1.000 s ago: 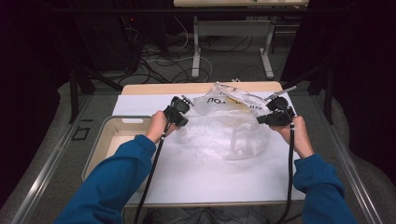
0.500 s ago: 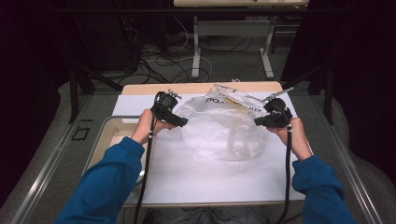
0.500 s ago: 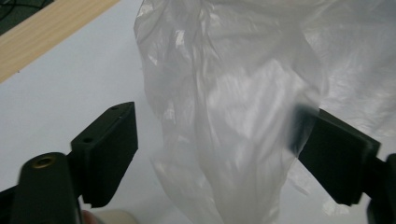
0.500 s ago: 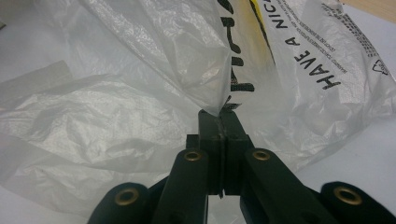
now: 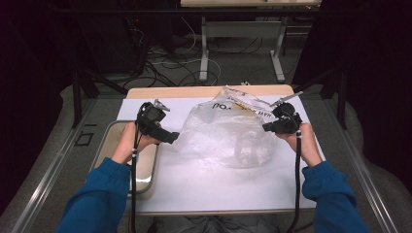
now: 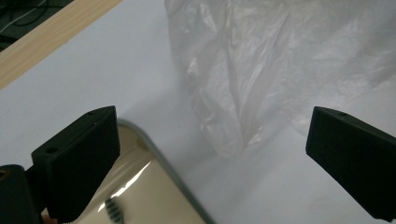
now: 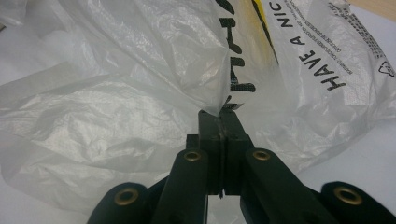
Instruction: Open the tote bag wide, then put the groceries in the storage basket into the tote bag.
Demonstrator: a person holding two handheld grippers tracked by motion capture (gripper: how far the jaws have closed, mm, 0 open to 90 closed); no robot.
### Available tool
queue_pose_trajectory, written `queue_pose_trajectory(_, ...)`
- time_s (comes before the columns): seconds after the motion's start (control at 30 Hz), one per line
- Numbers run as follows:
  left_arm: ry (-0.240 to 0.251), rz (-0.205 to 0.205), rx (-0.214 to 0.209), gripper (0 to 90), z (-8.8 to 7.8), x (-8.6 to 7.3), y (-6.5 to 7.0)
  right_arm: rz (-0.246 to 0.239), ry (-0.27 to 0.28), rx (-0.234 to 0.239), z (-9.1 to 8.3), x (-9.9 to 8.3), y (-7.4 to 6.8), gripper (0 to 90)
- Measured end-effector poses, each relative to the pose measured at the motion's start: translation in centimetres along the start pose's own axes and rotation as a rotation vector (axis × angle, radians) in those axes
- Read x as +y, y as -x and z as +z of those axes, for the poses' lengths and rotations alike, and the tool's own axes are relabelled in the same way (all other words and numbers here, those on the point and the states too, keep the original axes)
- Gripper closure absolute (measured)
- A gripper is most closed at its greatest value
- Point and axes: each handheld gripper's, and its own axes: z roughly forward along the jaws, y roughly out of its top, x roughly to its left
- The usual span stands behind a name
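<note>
A crumpled clear plastic bag (image 5: 228,133) with black and yellow print lies on the white tabletop, its printed end toward the far side. My right gripper (image 5: 267,128) is shut on the bag's right edge; in the right gripper view its closed jaws (image 7: 223,116) pinch a fold of the film (image 7: 140,88). My left gripper (image 5: 172,138) hovers left of the bag, apart from it. Its jaws have just been opening and stand wide (image 6: 212,126) with nothing between them, the bag (image 6: 261,70) lying ahead.
A shallow metal tray (image 5: 99,155) sits at the table's left side under my left hand, its rim (image 6: 159,161) showing between the left jaws. A wooden strip (image 5: 194,91) runs along the far table edge. Cables and table legs lie on the floor beyond.
My left gripper opened, let go of the bag's left edge and drew away to the left and up. The bag sank and spread on the table. The right gripper stayed put.
</note>
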Motion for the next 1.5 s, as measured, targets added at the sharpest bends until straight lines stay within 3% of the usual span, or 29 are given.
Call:
queue_pose_trajectory(0.2,-0.027,-0.006,0.038,2.4,-0.6,-2.4,-0.3,0.003,0.009,-0.001,-0.3,-0.1,-0.2,90.0)
queue_pose_trajectory(0.33,-0.005,-0.038,0.064,2.2,-0.9,-4.0,-0.6,0.008,0.014,-0.001,-0.4,-0.3,-0.2,90.0)
queue_pose_trajectory(0.47,-0.008,-0.085,0.062,2.3,-0.9,-5.3,-1.3,0.004,0.011,0.001,-0.4,-0.4,-0.4,90.0)
queue_pose_trajectory(0.67,0.001,-0.114,0.074,2.3,-1.2,-6.0,-1.9,-0.010,0.013,0.001,-0.3,-0.4,-0.7,90.0)
queue_pose_trajectory(0.97,-0.027,-0.137,0.089,2.6,-0.4,-7.2,-2.6,-0.010,0.015,-0.001,-0.3,-0.5,-0.7,90.0)
queue_pose_trajectory(1.13,-0.018,-0.188,0.115,3.6,-0.6,-8.2,-3.6,-0.012,0.016,0.006,-0.3,-0.4,-0.9,90.0)
queue_pose_trajectory(1.33,-0.053,-0.242,0.144,8.6,-0.1,-9.7,-4.7,-0.018,0.017,0.002,0.0,-0.4,-1.0,90.0)
queue_pose_trajectory(1.5,-0.112,-0.281,0.159,17.2,0.7,-10.3,-5.2,-0.016,0.017,0.002,0.0,-0.5,-1.0,90.0)
